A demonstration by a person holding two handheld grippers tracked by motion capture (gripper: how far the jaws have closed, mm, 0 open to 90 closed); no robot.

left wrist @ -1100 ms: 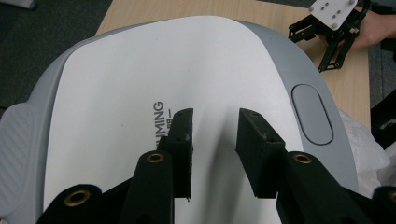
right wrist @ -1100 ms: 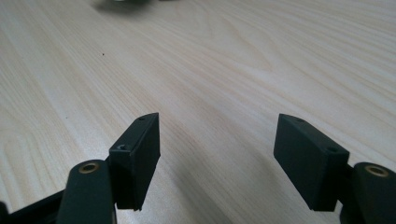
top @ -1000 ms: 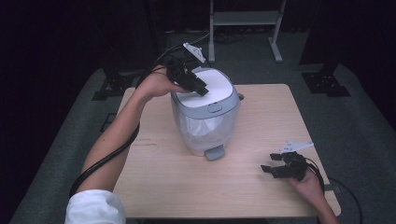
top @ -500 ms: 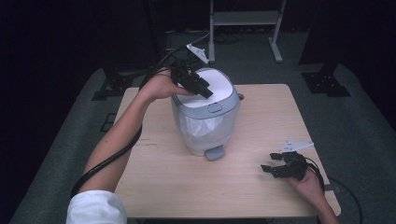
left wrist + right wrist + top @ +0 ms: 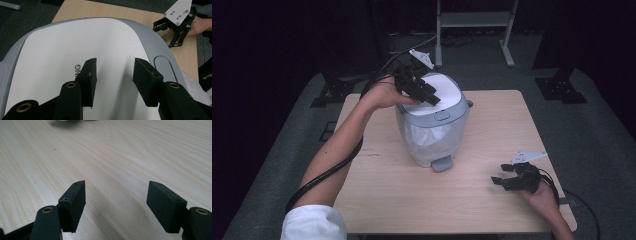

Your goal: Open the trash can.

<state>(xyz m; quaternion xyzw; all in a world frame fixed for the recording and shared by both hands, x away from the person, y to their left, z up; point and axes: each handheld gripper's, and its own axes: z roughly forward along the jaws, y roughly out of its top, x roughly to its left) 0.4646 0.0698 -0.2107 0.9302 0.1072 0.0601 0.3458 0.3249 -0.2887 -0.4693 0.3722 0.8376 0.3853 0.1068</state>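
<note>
The rice cooker, standing in the middle of the worktop, is judged heavy, hard and smooth, best pressed at its front lid button, while the left gripper, fingers just spread, hovers over the lid, and the right gripper rests spread.

Right gripper jaws apart, empty, over wooden table.

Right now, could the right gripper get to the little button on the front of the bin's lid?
Probably yes. The right gripper rests open on the table, with bare wood between it and the bin. The button faces that side, and the left gripper sits farther back on the lid.
</note>
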